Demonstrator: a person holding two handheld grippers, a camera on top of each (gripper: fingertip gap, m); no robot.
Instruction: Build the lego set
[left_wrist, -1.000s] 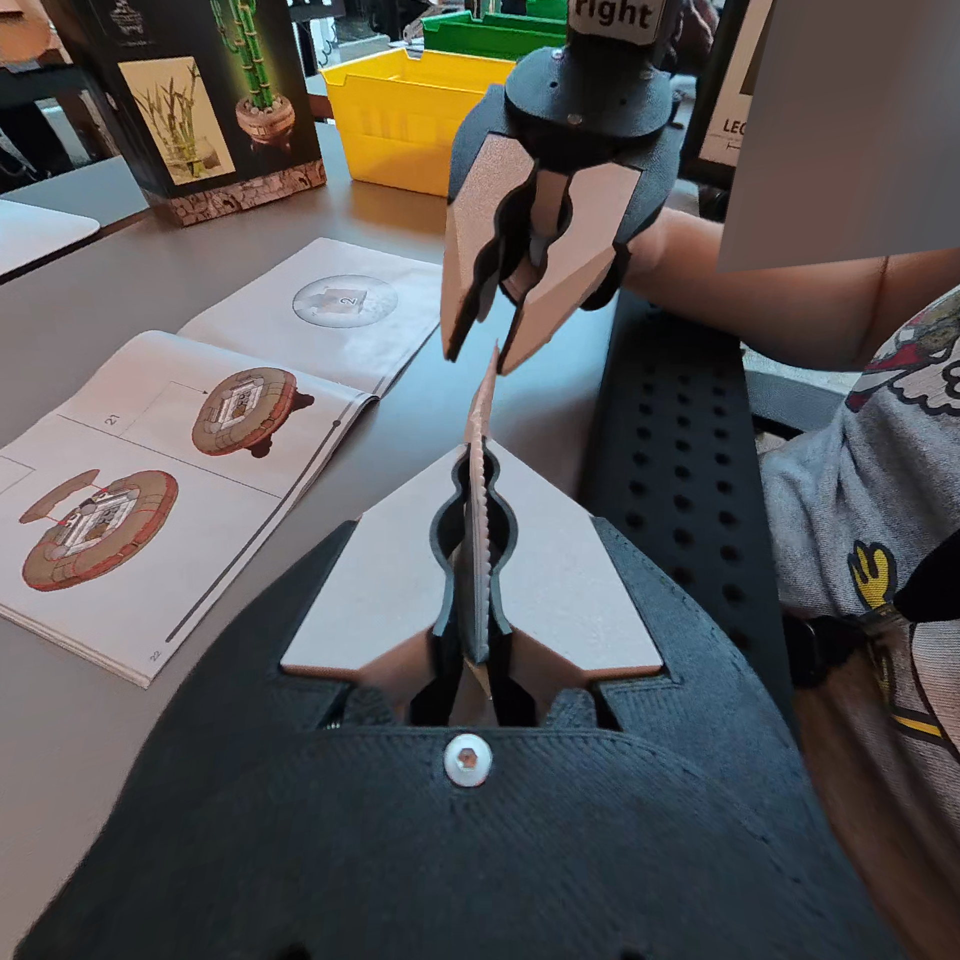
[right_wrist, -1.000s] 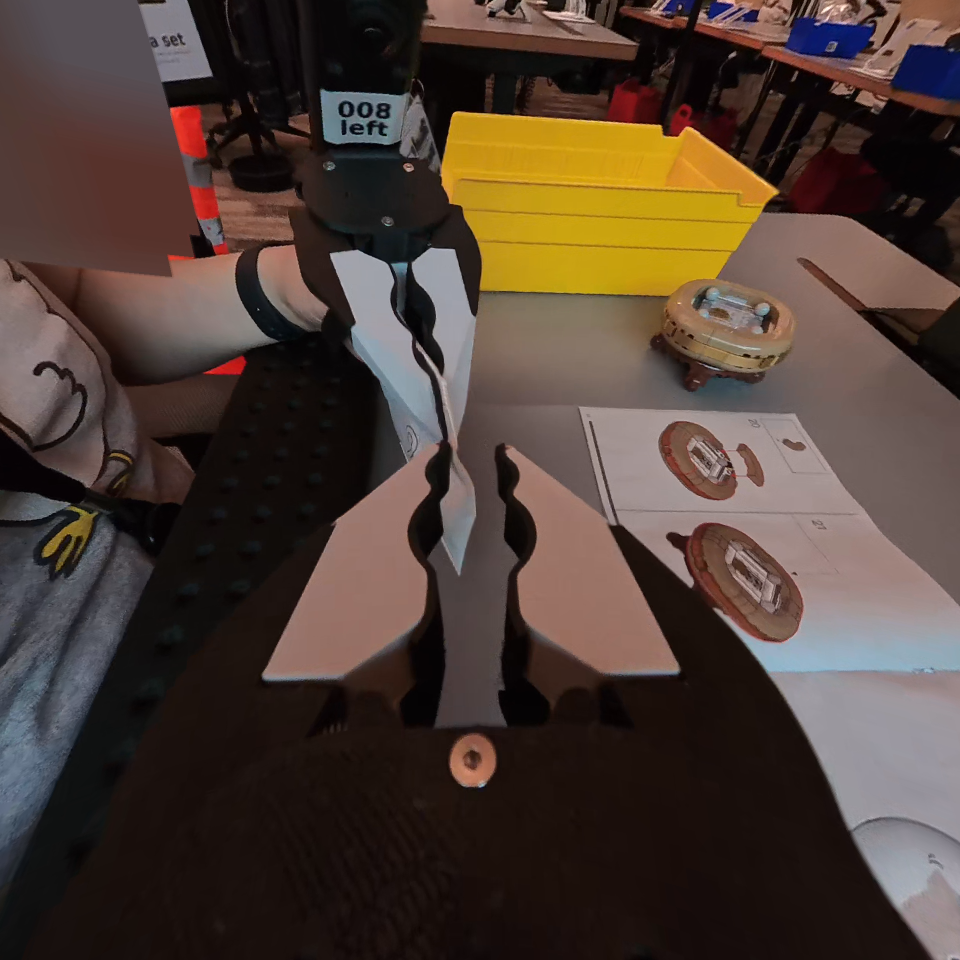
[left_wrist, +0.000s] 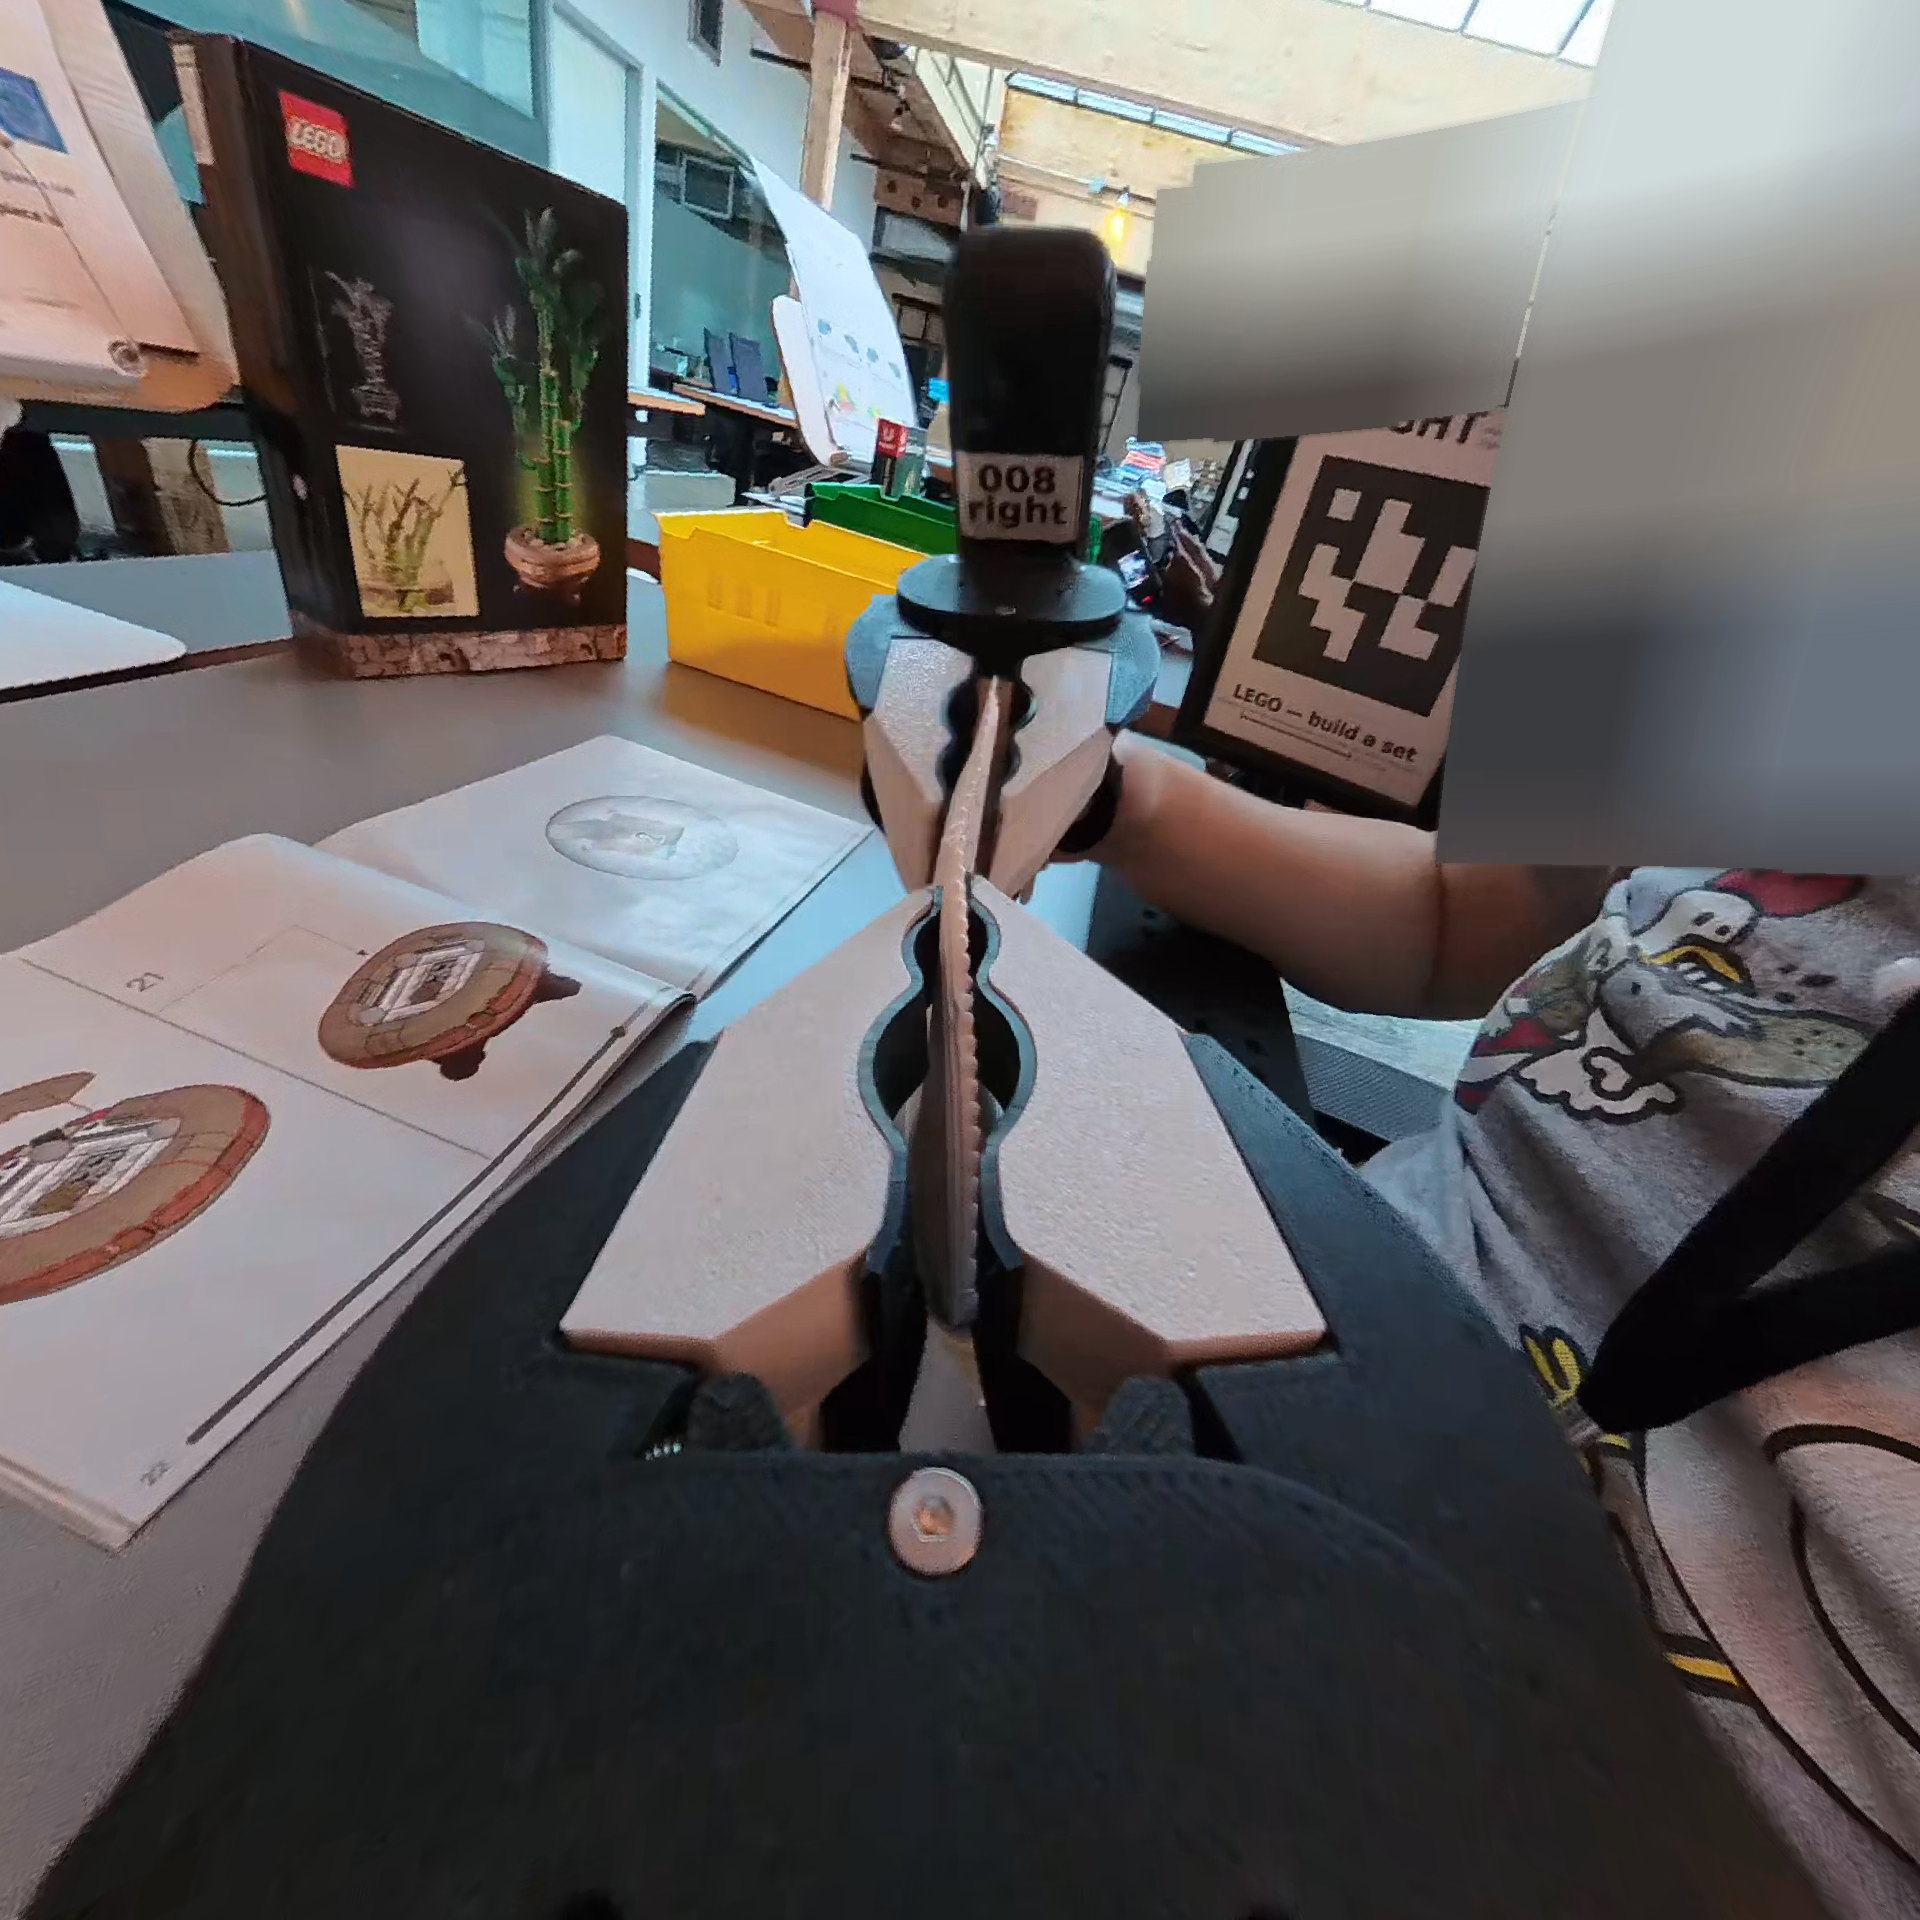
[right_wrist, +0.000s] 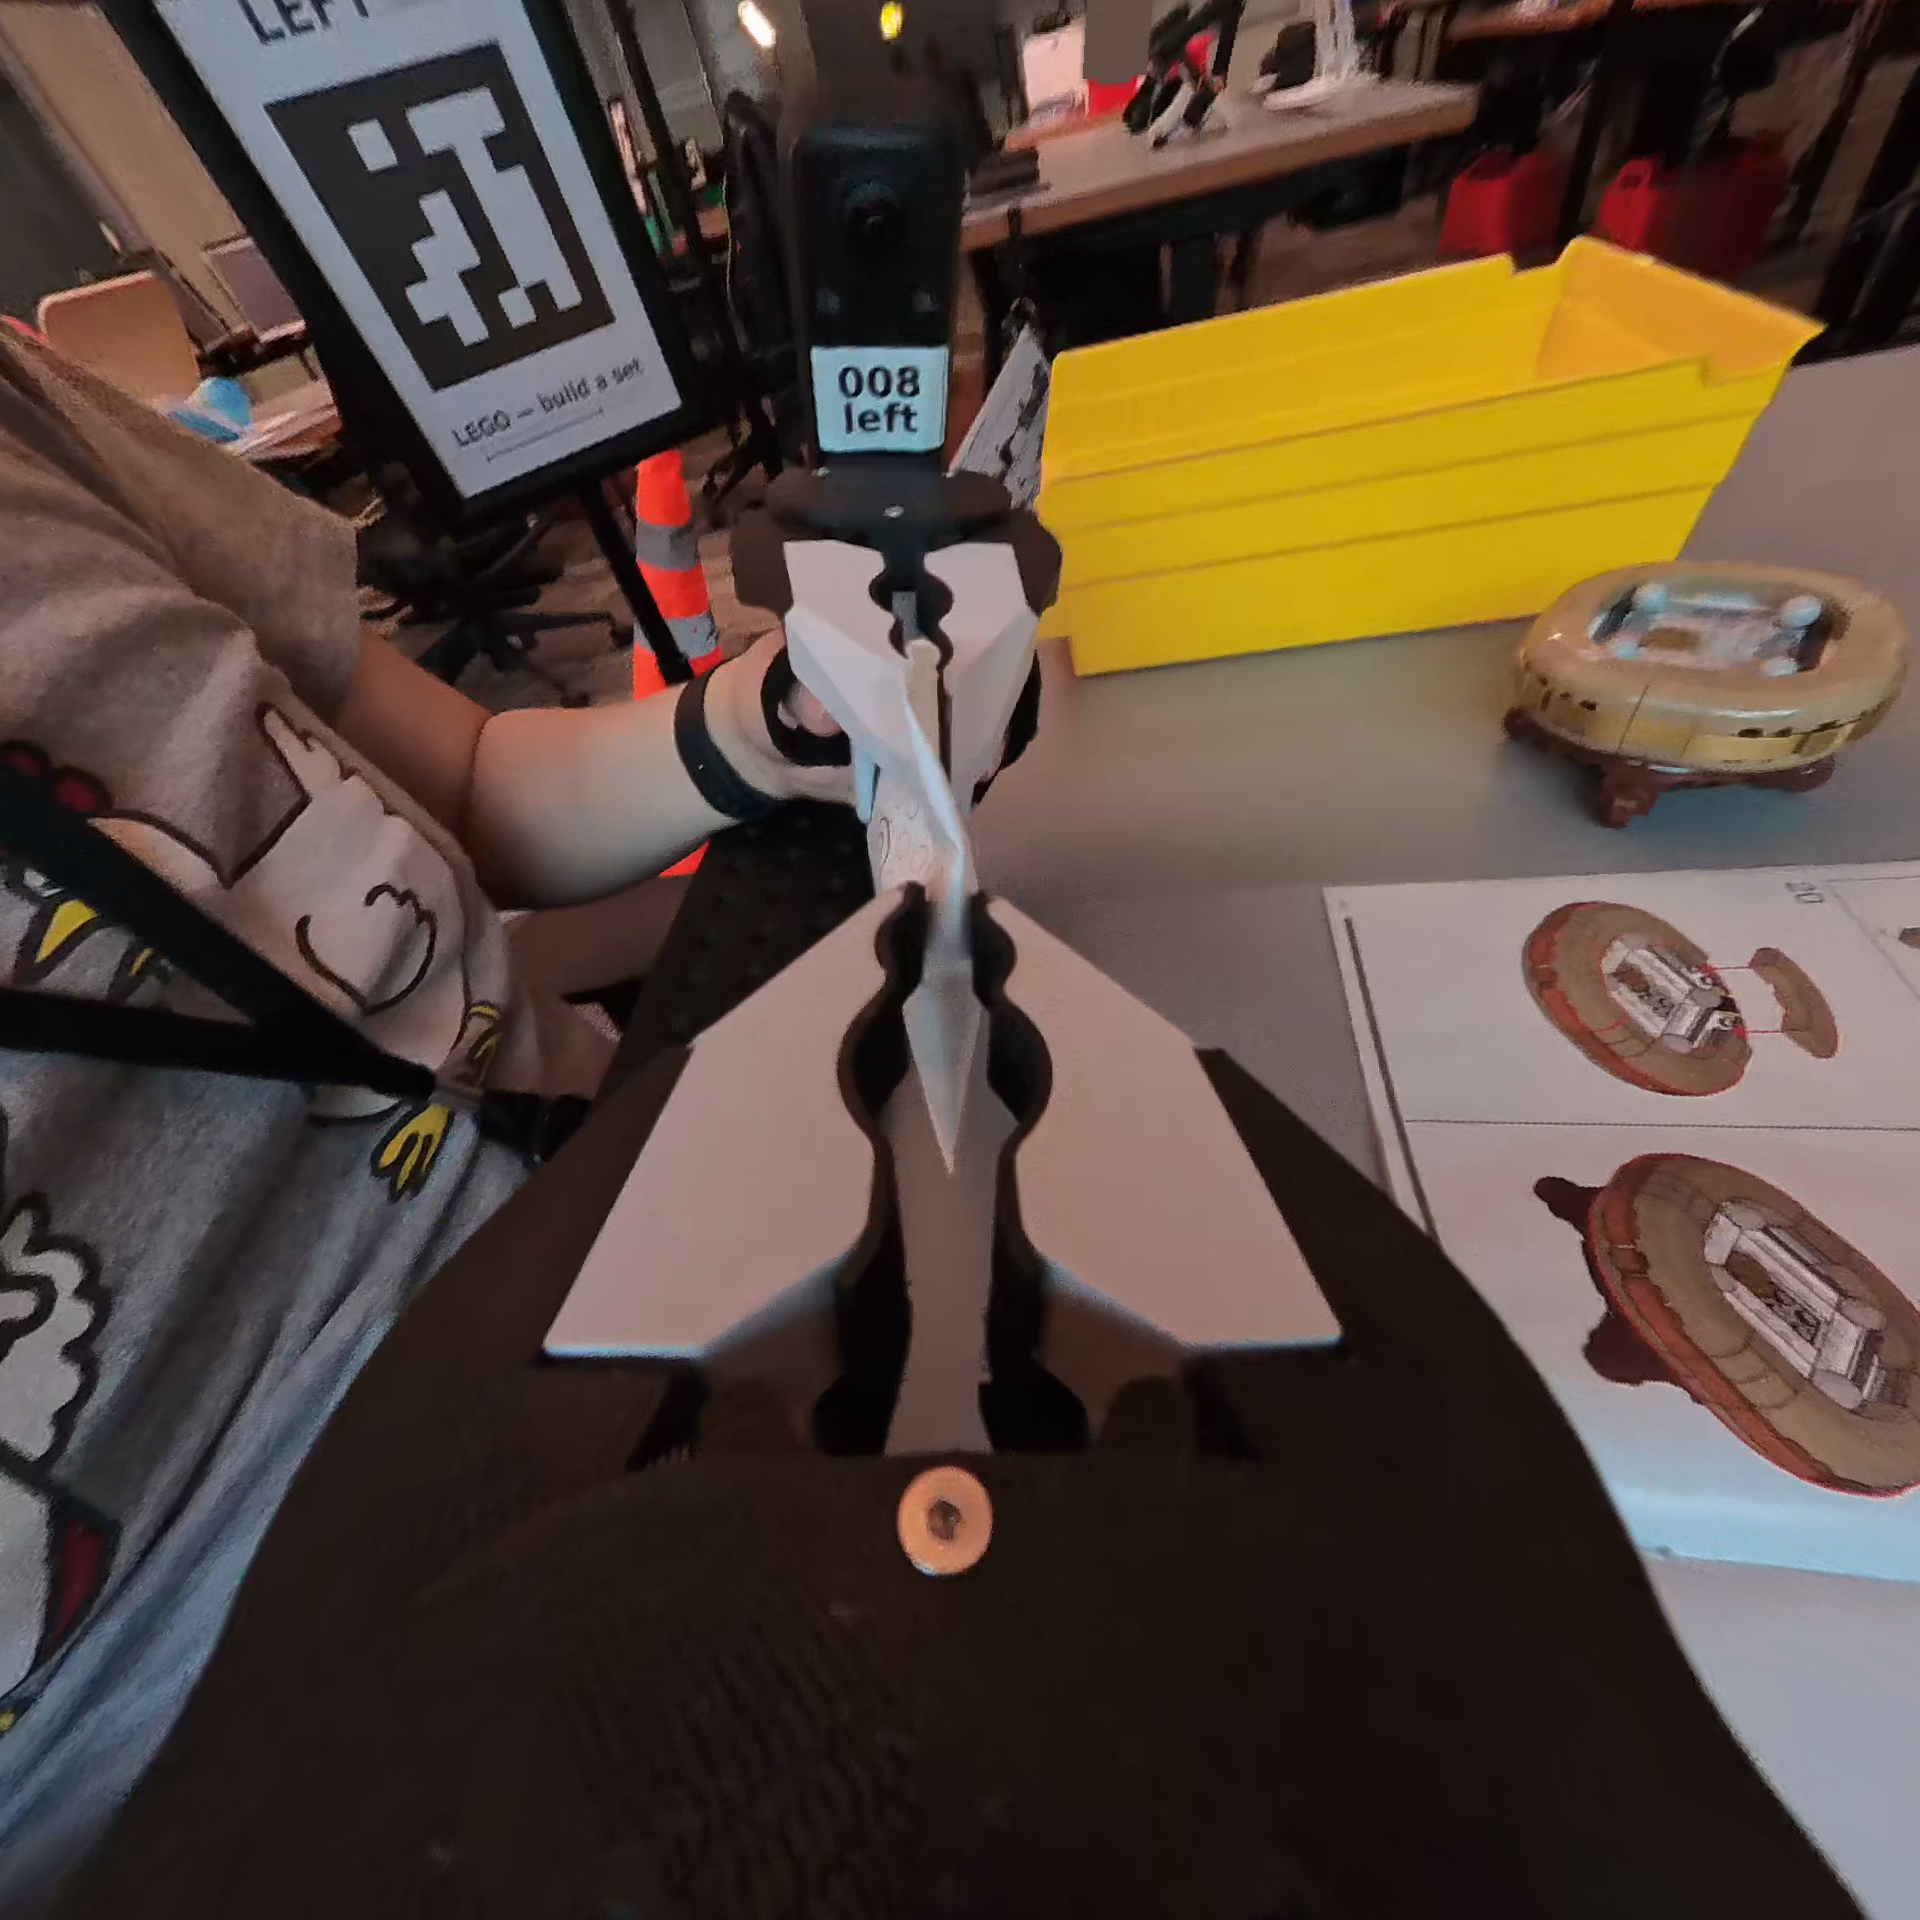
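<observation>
A white paper parts bag (left_wrist: 956, 1091) is held edge-on in the air between both grippers. My left gripper (left_wrist: 954, 894) is shut on one end of it. My right gripper (right_wrist: 945, 909) is shut on the other end, and the bag (right_wrist: 940, 997) runs from its jaws across to the left gripper (right_wrist: 925, 790). In the left wrist view the right gripper (left_wrist: 982, 831) faces me tip to tip. A partly built tan round pot base (right_wrist: 1704, 675) on dark feet stands on the grey table.
An open instruction booklet (left_wrist: 416, 1039) (right_wrist: 1662, 1143) lies flat on the table. A yellow bin (right_wrist: 1382, 468) and the set's box (left_wrist: 447, 416) stand at the back. A black perforated mat (right_wrist: 748, 935) lies under the grippers. The person's torso is close by. The grippers are tip to tip, or close to it.
The right gripper was open around the bag's tip and has shut on it. Both grippers have tilted up and come closer, tip to tip.
</observation>
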